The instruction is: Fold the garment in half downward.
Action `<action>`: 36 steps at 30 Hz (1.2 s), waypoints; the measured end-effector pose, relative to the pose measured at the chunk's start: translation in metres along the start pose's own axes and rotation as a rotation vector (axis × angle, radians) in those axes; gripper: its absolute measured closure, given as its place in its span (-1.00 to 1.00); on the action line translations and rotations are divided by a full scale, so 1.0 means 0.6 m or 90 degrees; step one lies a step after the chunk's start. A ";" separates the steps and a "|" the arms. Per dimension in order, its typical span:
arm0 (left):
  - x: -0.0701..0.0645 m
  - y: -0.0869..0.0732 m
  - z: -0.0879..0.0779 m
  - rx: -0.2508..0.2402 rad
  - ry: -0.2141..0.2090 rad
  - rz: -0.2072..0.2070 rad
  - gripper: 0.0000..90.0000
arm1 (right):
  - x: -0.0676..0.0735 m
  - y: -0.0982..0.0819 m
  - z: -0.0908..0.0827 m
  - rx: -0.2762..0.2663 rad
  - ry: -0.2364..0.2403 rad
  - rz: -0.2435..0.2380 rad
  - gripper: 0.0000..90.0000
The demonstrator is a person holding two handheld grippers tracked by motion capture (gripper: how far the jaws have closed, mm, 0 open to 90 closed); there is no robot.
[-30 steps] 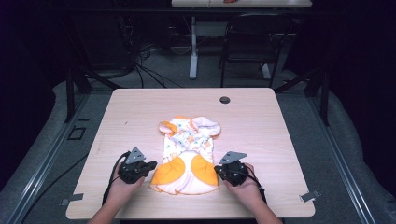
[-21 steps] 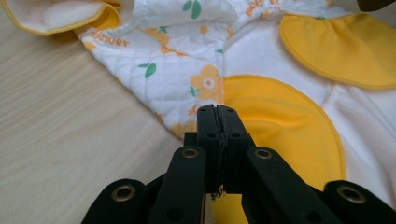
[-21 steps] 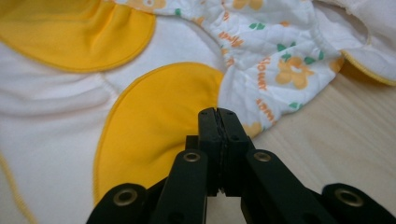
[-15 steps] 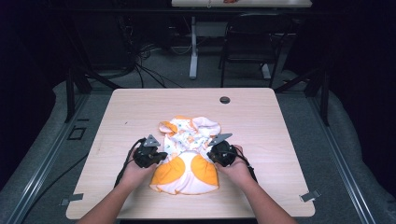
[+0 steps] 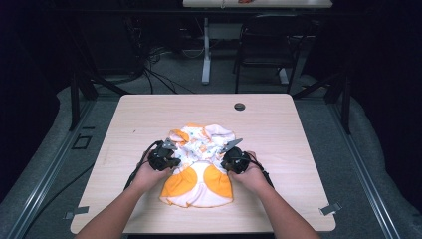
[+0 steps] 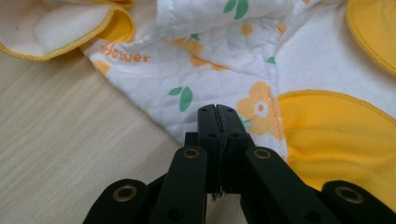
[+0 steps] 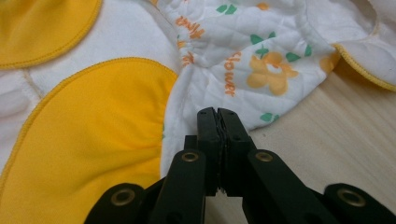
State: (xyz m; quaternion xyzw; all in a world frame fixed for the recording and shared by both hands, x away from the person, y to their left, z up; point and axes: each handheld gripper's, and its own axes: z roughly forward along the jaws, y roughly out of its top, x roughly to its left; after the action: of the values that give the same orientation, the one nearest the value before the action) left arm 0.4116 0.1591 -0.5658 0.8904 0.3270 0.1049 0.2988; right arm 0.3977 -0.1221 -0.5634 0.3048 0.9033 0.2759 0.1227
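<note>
A pale wooden table with rounded corners (image 5: 308,149) carries a small white quilted baby garment with orange patches and a flower print (image 5: 199,164), lying crumpled near the middle, a little toward the person's side. Its round orange patches face the near edge, and its paler, ruffled part lies toward the far side. Two bare forearms come up from the bottom of the high view. The left gripper (image 5: 166,158) sits at the garment's left edge and the right gripper (image 5: 231,158) at its right edge, each held in a hand. In the left gripper view the black jaws (image 6: 218,122) are pressed together, tips over the printed cloth's edge; whether cloth is pinched between them cannot be told. In the right gripper view the jaws (image 7: 217,123) are likewise closed at the hem. A small dark round grommet (image 5: 240,106) sits near the table's far edge.
</note>
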 end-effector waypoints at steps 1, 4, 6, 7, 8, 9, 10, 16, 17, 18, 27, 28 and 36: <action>0.000 -0.001 0.001 -0.003 0.001 -0.002 1.00 | 0.000 0.000 0.000 -0.001 0.002 0.001 0.97; 0.001 -0.001 0.000 0.000 -0.002 0.004 1.00 | 0.001 -0.001 0.000 -0.002 0.005 -0.003 0.98; -0.002 -0.004 -0.003 0.004 -0.006 0.014 1.00 | 0.002 -0.003 -0.002 0.002 0.017 -0.013 0.98; -0.002 -0.004 -0.003 0.004 -0.006 0.014 1.00 | 0.004 -0.004 -0.002 0.000 0.018 -0.014 0.99; -0.006 -0.006 -0.005 0.008 -0.010 0.025 1.00 | 0.005 -0.004 -0.004 0.005 0.019 -0.022 0.99; -0.009 -0.007 -0.006 0.010 -0.011 0.030 1.00 | 0.007 -0.005 -0.005 0.005 0.020 -0.027 0.99; -0.011 -0.008 -0.008 0.012 -0.013 0.036 1.00 | 0.009 -0.007 -0.006 0.005 0.022 -0.030 0.99; -0.022 -0.020 -0.015 0.010 -0.027 0.050 1.00 | 0.023 -0.016 -0.015 0.013 0.041 -0.058 0.98; -0.025 -0.022 -0.017 0.010 -0.027 0.052 1.00 | 0.023 -0.016 -0.015 0.013 0.041 -0.058 0.98; -0.029 -0.028 -0.020 0.008 -0.034 0.056 1.00 | 0.025 -0.021 -0.019 0.014 0.047 -0.062 0.98; -0.044 -0.046 -0.031 -0.004 -0.053 0.062 1.00 | 0.034 -0.040 -0.031 0.004 0.072 -0.062 0.96; -0.048 -0.050 -0.033 -0.005 -0.055 0.066 1.00 | 0.040 -0.044 -0.032 -0.003 0.075 -0.063 0.96; -0.059 -0.061 -0.041 -0.006 -0.068 0.068 1.00 | 0.051 -0.050 -0.039 0.004 0.081 -0.084 0.97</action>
State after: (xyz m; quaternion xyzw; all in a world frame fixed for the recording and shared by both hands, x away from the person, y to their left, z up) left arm 0.3560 0.1699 -0.5680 0.9095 0.2620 0.0744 0.3140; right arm 0.3501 -0.1331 -0.5631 0.2270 0.9283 0.2829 0.0820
